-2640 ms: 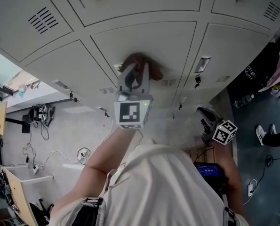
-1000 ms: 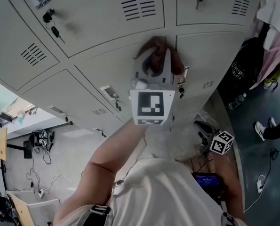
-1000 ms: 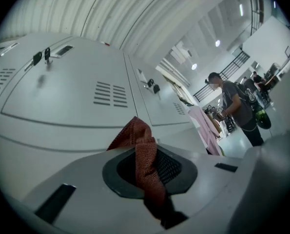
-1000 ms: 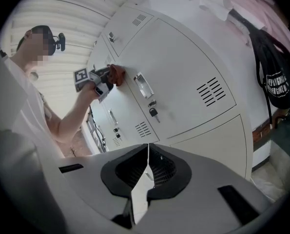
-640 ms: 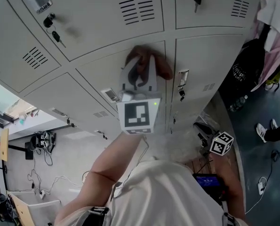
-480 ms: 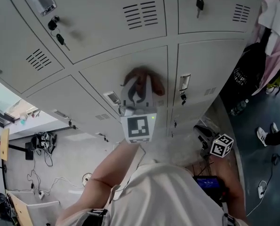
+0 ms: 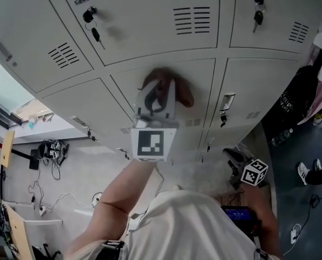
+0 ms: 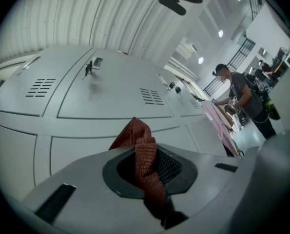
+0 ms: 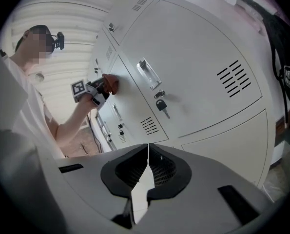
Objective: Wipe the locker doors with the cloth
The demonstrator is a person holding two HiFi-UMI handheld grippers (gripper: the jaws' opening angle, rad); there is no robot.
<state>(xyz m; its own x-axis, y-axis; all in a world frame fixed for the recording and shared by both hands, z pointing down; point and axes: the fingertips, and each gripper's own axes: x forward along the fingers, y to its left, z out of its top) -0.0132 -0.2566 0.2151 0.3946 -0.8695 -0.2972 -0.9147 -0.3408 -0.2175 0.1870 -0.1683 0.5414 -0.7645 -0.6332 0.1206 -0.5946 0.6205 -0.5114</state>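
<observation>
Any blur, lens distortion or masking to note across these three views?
Head view: locker doors sharp but bowed by the wide lens, cloth blurred. Left gripper view: heavy fisheye with black corners, cloth crisp between the fingers, far background soft. Right gripper view: same fisheye, mosaic patch laid over the face of the person.

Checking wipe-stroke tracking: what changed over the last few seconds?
The left gripper, shut on the reddish-brown woven cloth, swept up to the top right corner of the grey metal locker door, then back left and down to mid-door. Its grip on the cloth is unchanged, and the cloth stays against the door. The right gripper stays low at the person's side, shut and empty.
</observation>
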